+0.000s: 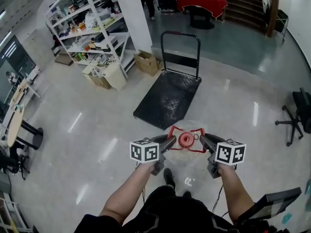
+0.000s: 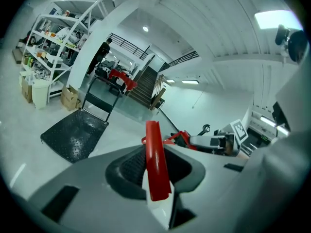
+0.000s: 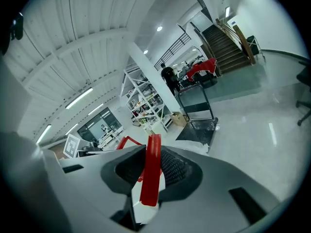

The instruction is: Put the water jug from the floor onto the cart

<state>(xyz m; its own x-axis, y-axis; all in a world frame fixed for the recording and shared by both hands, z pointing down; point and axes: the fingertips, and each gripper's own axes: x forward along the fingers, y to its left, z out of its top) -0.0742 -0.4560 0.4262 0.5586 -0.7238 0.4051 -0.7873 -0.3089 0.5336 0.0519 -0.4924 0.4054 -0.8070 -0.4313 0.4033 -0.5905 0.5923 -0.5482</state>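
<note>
Jaws of left gripper [image 1: 169, 143] and right gripper [image 1: 204, 141], half-closed, pinch the water jug [image 1: 186, 140] handle [image 2: 156, 164]; keep them level until the cart [image 1: 170, 98] lies beneath.

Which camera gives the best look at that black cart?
Head view: the whole cart, deck and handle, from above. The left gripper view shows it small and sidelong; the right gripper view, its deck partly hidden.

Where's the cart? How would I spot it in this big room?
Find the white pillar beside the cluttered white shelves. Just right of its foot, past the cardboard boxes, lies the cart: a low black platform. Unlike the tan boxes, it is dark, flat and has an upright loop handle.
</note>
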